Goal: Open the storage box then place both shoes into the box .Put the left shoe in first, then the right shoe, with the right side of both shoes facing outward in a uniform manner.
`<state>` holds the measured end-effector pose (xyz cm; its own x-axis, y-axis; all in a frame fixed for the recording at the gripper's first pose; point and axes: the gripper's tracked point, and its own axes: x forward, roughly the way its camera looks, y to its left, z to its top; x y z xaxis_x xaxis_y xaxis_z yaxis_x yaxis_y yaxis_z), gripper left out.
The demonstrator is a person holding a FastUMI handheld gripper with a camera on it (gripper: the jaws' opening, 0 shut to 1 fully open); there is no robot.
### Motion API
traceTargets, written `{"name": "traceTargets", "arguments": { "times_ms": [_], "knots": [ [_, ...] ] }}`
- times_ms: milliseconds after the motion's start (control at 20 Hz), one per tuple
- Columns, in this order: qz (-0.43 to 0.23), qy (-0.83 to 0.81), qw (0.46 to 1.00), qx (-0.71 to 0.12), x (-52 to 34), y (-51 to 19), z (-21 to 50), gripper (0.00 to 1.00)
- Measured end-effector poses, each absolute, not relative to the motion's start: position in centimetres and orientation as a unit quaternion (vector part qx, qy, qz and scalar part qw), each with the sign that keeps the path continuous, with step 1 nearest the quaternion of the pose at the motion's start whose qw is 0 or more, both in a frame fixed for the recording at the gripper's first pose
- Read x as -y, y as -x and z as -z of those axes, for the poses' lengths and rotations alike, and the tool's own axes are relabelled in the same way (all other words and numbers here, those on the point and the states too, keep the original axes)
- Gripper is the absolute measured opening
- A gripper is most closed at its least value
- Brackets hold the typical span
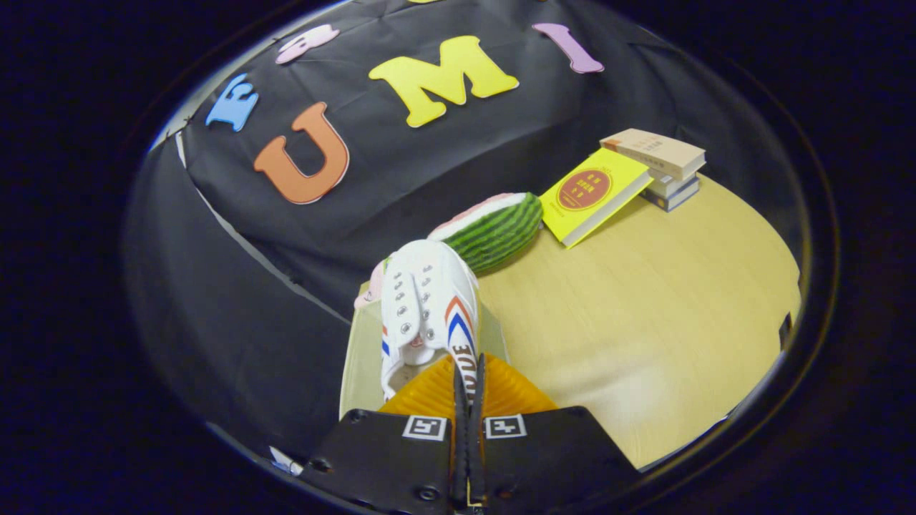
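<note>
Gripper view, and the main thing to notice is how the gripper (469, 383) is pressed nearly together, with the thin heel edge of a white shoe (426, 307) pinched between the two orange fingers (429, 390) at the bottom middle of the frame. The grip seems to be taken at the heel so the shoe hangs toe-forward and can be steered sideways into a narrow slot. The side with the red and blue stripes is turned toward the right of the frame, which fits the rule about a uniform outward side, though which foot it is can't really be told from this angle.

Just under and around the shoe, a pale translucent wall of what is probably the storage box (358, 365) is seen at lower centre-left, sitting at the corner of the wooden table (644, 322). Whether its lid is fully out of the way can't be made out. No second shoe can be picked out inside it.

Beyond the toe, a watermelon-slice toy (497, 229) is lying near the table's back edge, and further toward the upper right a yellow book (594, 193) is leaned against a small stack of books (662, 168). Those are kept well apart from the box, so nothing should be bumped while lowering.
</note>
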<state>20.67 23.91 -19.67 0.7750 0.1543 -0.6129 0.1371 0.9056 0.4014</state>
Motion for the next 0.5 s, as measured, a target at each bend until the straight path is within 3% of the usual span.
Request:
{"name": "traceTargets", "arguments": {
  "times_ms": [500],
  "knots": [
    [-0.030,-0.148,0.929,-0.337,-28.1,-21.4,23.9,0.06]
  ]
}}
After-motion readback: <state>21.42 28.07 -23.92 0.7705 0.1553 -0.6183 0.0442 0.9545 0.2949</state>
